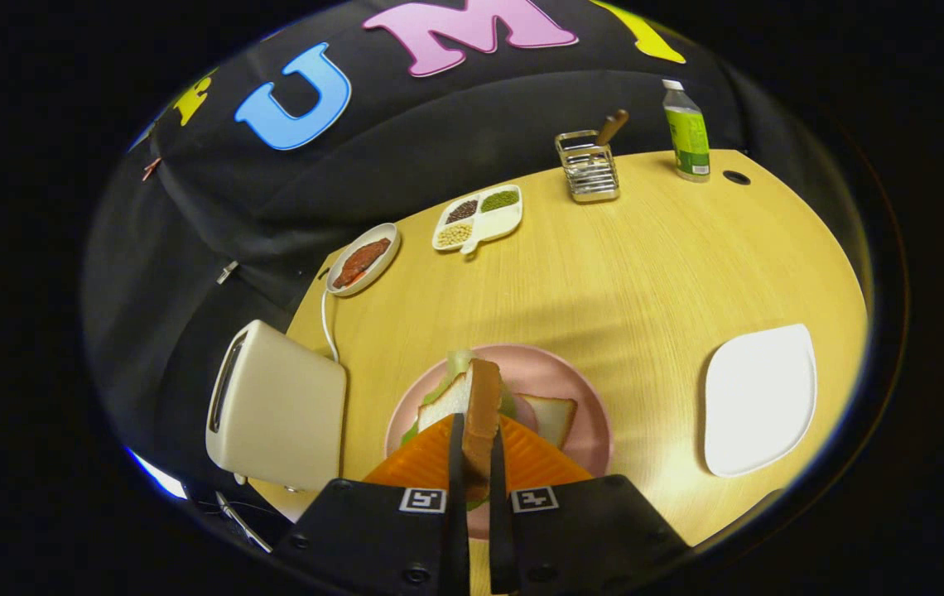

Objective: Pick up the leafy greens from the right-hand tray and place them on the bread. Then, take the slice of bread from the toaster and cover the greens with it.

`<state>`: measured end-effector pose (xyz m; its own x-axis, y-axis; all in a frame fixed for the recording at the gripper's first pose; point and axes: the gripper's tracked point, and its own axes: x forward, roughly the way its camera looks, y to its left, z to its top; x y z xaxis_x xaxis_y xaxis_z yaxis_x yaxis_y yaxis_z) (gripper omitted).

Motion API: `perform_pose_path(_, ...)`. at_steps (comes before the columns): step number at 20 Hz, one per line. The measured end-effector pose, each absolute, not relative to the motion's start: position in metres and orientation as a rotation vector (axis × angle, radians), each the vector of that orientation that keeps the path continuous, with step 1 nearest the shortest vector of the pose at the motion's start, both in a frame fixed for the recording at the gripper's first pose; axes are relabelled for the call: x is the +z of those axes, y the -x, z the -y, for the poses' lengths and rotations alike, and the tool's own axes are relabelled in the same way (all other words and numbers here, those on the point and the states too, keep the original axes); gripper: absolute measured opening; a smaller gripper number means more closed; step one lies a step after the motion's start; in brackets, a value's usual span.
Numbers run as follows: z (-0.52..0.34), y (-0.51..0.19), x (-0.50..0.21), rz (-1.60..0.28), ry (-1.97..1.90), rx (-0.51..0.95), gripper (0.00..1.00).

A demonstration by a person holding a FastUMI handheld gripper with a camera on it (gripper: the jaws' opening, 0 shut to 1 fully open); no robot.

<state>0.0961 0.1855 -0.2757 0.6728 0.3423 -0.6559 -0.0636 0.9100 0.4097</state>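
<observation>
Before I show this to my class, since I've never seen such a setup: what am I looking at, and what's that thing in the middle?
This is a fisheye camera riding on a hand-held gripper, looking forward along its jaws. They stand nearly closed, pressing a slice of bread on edge between them, above a pink plate with greens and more bread. On the wooden table: a toaster beside the plate, an empty white tray, a sauce dish, a divided dish of grains, a wire rack and a bottle.
</observation>
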Motion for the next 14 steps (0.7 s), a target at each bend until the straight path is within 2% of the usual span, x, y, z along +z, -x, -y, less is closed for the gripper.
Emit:
perform_pose_path(2, -0.178, -0.094, -0.281, -0.816, -0.39, 0.22, 0.2)
perform_pose_path(3, -0.173, -0.093, -0.289, -0.824, -0.389, 0.199, 0.2)
perform_pose_path(6, -0.155, -0.089, -0.297, -0.848, -0.357, 0.156, 0.48)
perform_pose_path(9, -0.142, -0.081, -0.288, -0.833, -0.328, 0.147, 0.59)
perform_pose_path(11, -0.136, -0.073, -0.28, -0.821, -0.303, 0.147, 0.71)
perform_pose_path(12, -0.134, -0.069, -0.275, -0.811, -0.289, 0.146, 0.84)
perform_pose_path(14, -0.129, -0.06, -0.26, -0.779, -0.262, 0.146, 0.98)
